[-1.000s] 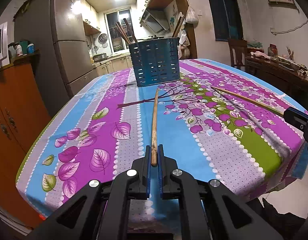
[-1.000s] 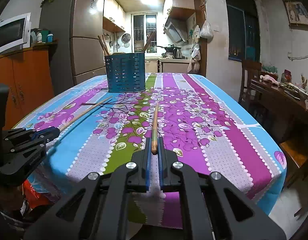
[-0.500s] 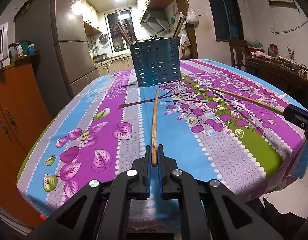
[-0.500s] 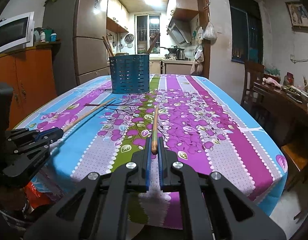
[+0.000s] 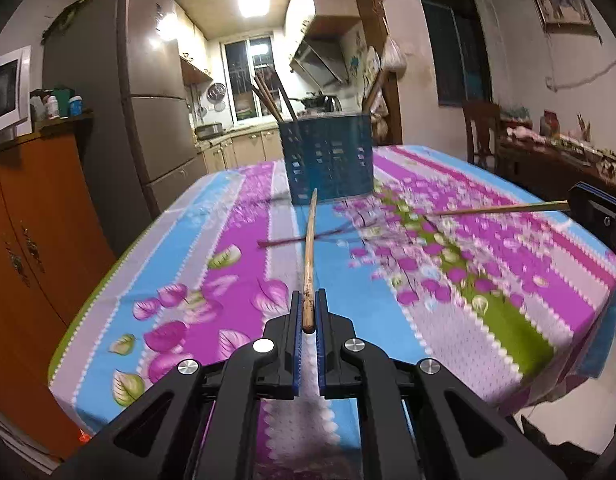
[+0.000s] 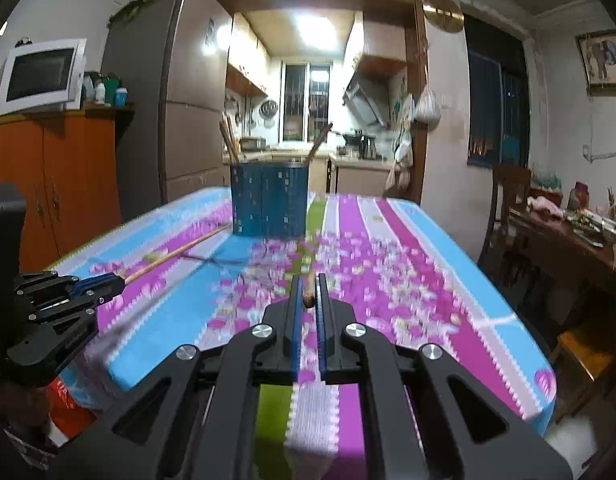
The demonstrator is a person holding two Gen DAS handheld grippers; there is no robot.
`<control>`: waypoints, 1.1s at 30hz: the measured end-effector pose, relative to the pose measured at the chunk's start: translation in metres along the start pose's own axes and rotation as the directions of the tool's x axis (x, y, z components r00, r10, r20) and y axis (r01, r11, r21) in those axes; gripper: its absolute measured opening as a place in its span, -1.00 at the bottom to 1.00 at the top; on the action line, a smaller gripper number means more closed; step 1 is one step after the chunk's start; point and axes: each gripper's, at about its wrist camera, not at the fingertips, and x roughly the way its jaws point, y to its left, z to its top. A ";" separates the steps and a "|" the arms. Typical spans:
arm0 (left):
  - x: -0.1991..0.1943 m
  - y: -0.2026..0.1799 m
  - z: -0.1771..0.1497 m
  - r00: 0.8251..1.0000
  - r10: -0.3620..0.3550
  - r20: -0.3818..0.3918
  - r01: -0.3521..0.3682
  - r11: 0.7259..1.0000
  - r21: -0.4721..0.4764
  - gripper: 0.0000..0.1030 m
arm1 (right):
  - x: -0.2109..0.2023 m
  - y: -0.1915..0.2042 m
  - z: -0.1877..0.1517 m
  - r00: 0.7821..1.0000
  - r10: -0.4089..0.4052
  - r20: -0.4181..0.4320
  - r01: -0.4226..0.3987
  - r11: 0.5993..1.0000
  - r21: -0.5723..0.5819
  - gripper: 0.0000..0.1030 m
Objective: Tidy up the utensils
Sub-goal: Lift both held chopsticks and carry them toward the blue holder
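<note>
Clamping one chopstick (image 5: 309,264) in your left hand-held gripper (image 5: 309,312), you aim its tip at the blue utensil holder (image 5: 327,158) on the desk (image 5: 507,280); your right hand-held gripper (image 6: 308,300) is clamped on a second chopstick (image 6: 308,292), pointing toward the same holder; more chopsticks (image 5: 270,98) stand inside it.

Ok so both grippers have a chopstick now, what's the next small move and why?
Probably carry the left gripper forward and up toward the blue holder. Its chopstick is clamped at the near end with the tip aimed at the holder's base, below the rim. The right gripper holds its chopstick likewise.
</note>
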 end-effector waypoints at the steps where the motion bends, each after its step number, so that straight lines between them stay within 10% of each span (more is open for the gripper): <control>1: -0.003 0.003 0.004 1.000 0.002 0.010 -0.002 1.000 -0.005 -0.86 | -0.002 -0.001 0.005 1.000 0.003 0.016 -0.003 1.000 -0.001 -0.91; 17: -0.017 0.040 0.042 0.989 -0.143 -0.043 0.139 0.987 -0.078 -0.86 | -0.018 -0.006 0.059 0.983 0.031 0.183 -0.028 0.999 -0.017 -0.91; 33: -0.031 0.048 0.090 0.982 -0.172 0.077 0.178 0.981 -0.073 -0.86 | -0.001 -0.025 0.109 0.962 0.186 0.200 -0.204 0.976 0.073 -0.91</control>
